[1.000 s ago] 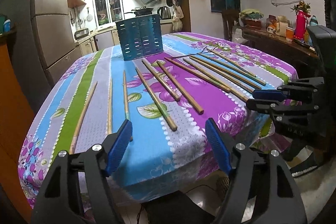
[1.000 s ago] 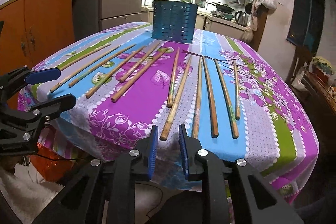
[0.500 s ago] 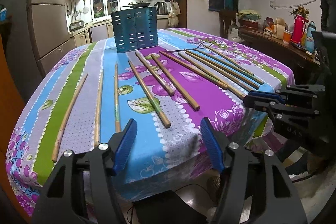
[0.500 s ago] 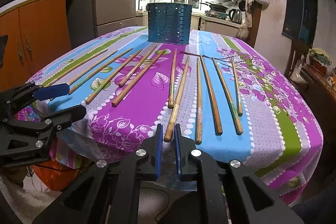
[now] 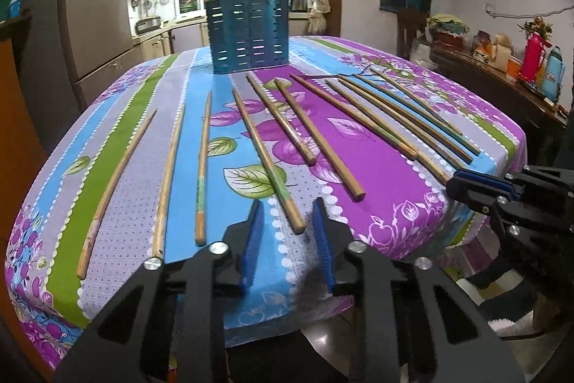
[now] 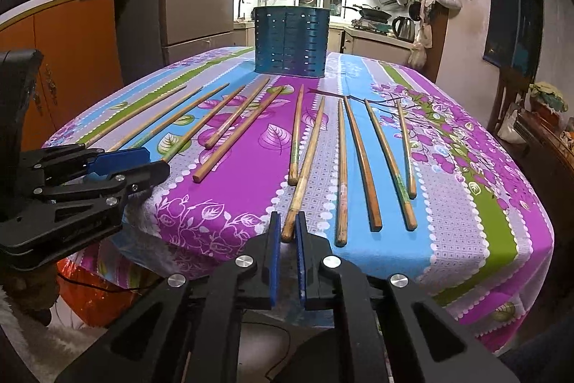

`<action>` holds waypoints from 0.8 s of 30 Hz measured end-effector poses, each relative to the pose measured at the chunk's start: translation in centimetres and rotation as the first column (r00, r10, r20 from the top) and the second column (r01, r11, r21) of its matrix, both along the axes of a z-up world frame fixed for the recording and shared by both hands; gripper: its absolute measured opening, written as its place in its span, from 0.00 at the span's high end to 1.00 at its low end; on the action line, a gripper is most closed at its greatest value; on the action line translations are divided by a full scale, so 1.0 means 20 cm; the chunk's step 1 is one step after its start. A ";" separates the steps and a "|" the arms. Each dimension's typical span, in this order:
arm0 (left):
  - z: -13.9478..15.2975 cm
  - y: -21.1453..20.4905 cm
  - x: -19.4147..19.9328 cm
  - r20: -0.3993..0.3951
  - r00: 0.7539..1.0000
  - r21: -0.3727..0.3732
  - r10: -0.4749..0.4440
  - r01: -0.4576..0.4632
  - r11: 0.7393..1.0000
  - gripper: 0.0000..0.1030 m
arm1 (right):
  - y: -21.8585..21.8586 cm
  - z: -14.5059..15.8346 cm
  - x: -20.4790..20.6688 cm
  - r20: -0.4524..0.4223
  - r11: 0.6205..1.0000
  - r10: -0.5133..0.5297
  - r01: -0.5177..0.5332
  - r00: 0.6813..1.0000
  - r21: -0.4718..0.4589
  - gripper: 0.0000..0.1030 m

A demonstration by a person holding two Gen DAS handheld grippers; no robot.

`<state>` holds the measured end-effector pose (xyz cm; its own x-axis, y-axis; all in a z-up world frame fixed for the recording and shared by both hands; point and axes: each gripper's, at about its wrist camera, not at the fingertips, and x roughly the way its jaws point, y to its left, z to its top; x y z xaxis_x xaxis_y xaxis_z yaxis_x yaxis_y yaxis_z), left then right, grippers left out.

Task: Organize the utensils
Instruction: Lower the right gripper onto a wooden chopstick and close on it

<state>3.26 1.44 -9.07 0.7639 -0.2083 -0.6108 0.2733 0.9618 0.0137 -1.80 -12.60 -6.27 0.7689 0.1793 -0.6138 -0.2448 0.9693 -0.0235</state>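
Several wooden chopsticks lie fanned out on the flowered tablecloth [image 5: 394, 174]. A blue slotted utensil holder [image 5: 247, 34] stands upright at the table's far end; it also shows in the right wrist view [image 6: 290, 40]. My left gripper [image 5: 288, 218] is open, its blue pads on either side of the near end of one chopstick [image 5: 265, 157], not touching it. My right gripper [image 6: 287, 228] is nearly closed, with a narrow gap just in front of the near tip of another chopstick [image 6: 305, 167]. It holds nothing.
The table's front edge lies right below both grippers. A sideboard [image 5: 502, 78] with a red flask and bottles stands on the right. A fridge [image 6: 197, 6] and orange cabinets [image 6: 71, 60] stand on the left. The kitchen counter lies behind.
Both grippers moved forward to the table's front edge. The left jaws narrowed around a chopstick's near end. The right jaws stayed almost closed and came up to another chopstick's tip.
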 end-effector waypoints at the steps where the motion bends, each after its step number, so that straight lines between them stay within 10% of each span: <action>1: 0.00 0.00 0.00 0.003 1.000 -0.001 0.012 -0.012 1.000 0.81 | 0.00 0.00 0.00 0.001 1.000 0.000 0.000 1.000 0.001 0.91; 24: 0.05 0.01 -0.08 0.112 0.992 -0.005 0.051 -0.050 0.999 0.95 | -0.01 0.06 -0.04 0.061 0.999 -0.034 0.035 0.998 -0.008 0.92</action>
